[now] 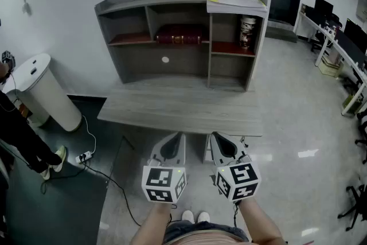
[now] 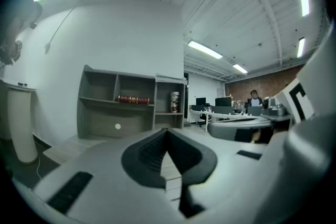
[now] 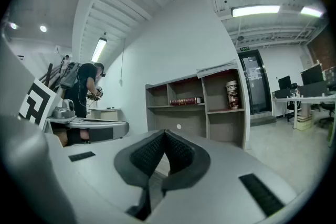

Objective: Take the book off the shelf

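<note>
Book (image 1: 179, 37) — dark red hardback, lying flat in the shelf's (image 1: 121, 6) middle bay, well apart from both claws. Left claw (image 1: 178, 136) and right claw (image 1: 215, 136) closed, empty. Probably stiff, weighty — pinch its spine edge.

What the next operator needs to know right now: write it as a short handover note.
Left gripper: shut, nothing between its jaws.
Right gripper: shut, also empty.
Both are held side by side at the near edge of the desk, pointing at the shelf unit, well short of it.
The book, dark red, lies flat in the middle compartment. A cup stands in the right compartment, and papers lie on top.
Done: nothing; the book is untouched.
Left: reach in over the desk, open one gripper, probably grip the book's spine and draw it out.
</note>
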Motion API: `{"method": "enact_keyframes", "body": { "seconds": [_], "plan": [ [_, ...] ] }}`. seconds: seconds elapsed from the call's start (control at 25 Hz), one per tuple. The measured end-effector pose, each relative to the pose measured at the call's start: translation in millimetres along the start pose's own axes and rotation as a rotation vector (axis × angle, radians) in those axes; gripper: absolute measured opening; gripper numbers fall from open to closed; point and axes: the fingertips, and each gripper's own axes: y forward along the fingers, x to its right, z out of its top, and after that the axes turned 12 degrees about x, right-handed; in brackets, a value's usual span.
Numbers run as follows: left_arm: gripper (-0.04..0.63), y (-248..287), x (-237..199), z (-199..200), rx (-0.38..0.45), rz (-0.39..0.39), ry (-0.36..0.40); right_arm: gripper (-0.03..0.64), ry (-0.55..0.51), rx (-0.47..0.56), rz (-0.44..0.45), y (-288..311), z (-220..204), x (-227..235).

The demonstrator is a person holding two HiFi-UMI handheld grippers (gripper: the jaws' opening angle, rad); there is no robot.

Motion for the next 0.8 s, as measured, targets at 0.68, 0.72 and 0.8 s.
{"method": "enact_keyframes", "body": {
  "seconds": [0.68, 0.72, 0.8],
  "plan": [
    [0.012, 5, 11, -2, 0.005, -0.006, 0.006, 0.008, -0.004, -0.004, -0.026, -13, 0, 15],
    [0.012, 6, 11, -1, 0.005, -0.005, 0.013, 0.008, -0.008, -0.010, -0.030, -13, -1, 17],
    [0.012, 8, 9, 1, 0.006, 0.000, 0.027, 0.008, -0.009, -0.019, -0.034, -14, -4, 20]
  ]
}}
